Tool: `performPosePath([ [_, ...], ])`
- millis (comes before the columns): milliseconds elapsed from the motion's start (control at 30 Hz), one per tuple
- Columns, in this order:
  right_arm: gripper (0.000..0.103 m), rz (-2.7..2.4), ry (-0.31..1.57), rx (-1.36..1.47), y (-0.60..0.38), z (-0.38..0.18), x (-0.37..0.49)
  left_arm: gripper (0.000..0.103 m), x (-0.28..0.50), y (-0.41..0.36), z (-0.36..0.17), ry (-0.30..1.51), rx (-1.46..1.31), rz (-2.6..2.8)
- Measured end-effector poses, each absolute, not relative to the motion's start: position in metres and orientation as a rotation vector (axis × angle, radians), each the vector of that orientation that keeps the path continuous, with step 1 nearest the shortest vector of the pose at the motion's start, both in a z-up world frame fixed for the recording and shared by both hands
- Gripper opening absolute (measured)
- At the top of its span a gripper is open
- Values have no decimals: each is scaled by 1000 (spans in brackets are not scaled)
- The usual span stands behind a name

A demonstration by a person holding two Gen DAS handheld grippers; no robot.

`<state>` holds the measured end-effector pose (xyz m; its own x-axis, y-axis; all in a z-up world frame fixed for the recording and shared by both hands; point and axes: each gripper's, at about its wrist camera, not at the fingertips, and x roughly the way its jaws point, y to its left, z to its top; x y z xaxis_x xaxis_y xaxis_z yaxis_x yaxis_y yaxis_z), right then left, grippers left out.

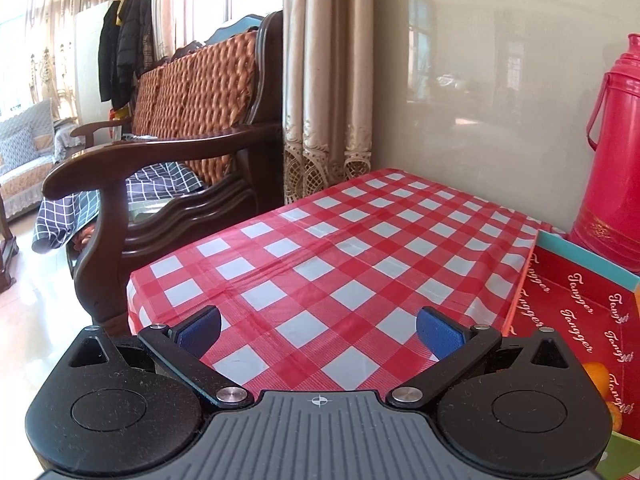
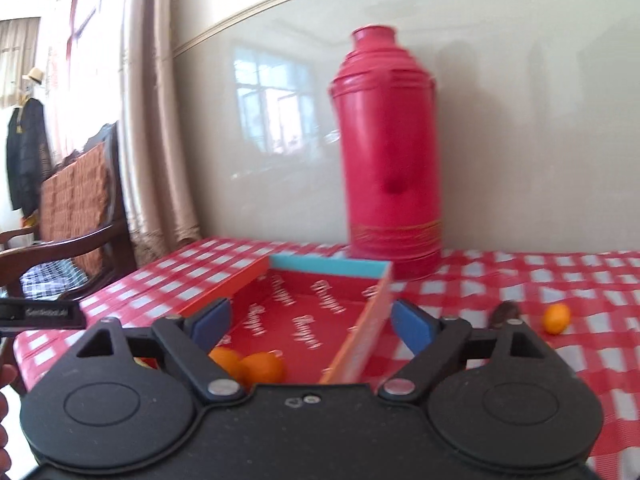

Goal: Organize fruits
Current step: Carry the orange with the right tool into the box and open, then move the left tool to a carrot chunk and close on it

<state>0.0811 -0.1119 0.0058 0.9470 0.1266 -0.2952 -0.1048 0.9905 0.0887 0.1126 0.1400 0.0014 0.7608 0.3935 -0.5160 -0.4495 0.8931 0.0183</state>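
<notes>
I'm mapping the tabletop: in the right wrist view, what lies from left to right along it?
Wooden armchair → two oranges in the red box → red thermos → dark brown fruit → small loose orange.

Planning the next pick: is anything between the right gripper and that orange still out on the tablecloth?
Nothing visible blocks it. The right gripper, open and empty, hovers over the red box; the loose orange lies past the box's right wall, beside a blurred dark object.

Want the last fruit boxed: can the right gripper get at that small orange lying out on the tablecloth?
Probably yes. The right gripper is open and empty, and the small orange lies alone on open tablecloth, right of the box.
</notes>
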Motion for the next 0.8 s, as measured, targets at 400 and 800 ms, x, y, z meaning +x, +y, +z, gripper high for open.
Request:
performPosePath([
  [400,97,-248,288,90,-176,6,68,103,108,83,8,483,-24,313],
  [800,97,-589,260,84,-237,6,34,103,103,-19,8,467,109,47],
])
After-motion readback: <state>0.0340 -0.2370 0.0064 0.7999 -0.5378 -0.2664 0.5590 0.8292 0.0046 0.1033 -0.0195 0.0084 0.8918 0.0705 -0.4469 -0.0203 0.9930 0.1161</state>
